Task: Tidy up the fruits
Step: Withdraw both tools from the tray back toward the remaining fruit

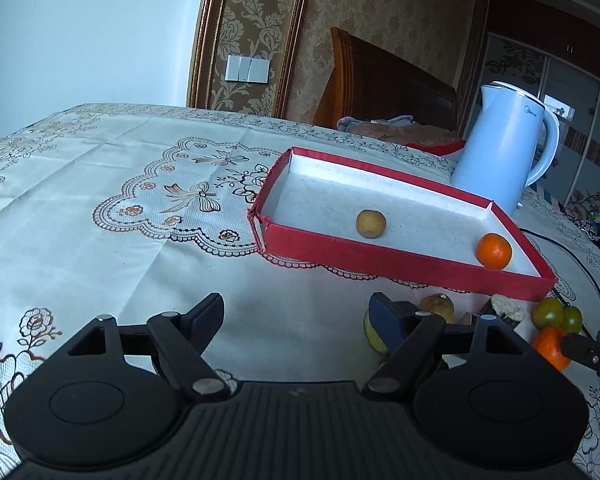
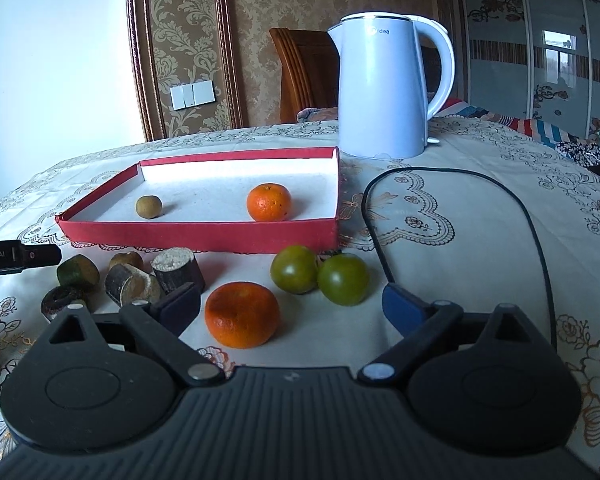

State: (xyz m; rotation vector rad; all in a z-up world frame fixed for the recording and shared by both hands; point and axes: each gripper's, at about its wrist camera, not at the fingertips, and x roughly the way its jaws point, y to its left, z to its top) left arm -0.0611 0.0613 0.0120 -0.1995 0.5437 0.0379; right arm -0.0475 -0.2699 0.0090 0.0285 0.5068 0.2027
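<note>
Left wrist: left gripper (image 1: pixel 300 320) half-hides a green fruit (image 1: pixel 374 334).

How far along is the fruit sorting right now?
Done: one orange and a small brown fruit lie in the red tray. In hand: nothing; the right gripper is open around a second orange. Left: that orange, two green tomatoes, the cut pieces.

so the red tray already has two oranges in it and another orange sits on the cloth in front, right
Not quite: the red tray holds one orange and a small brownish fruit, not two oranges. The right wrist view shows it. Another orange does sit on the cloth in front.
</note>
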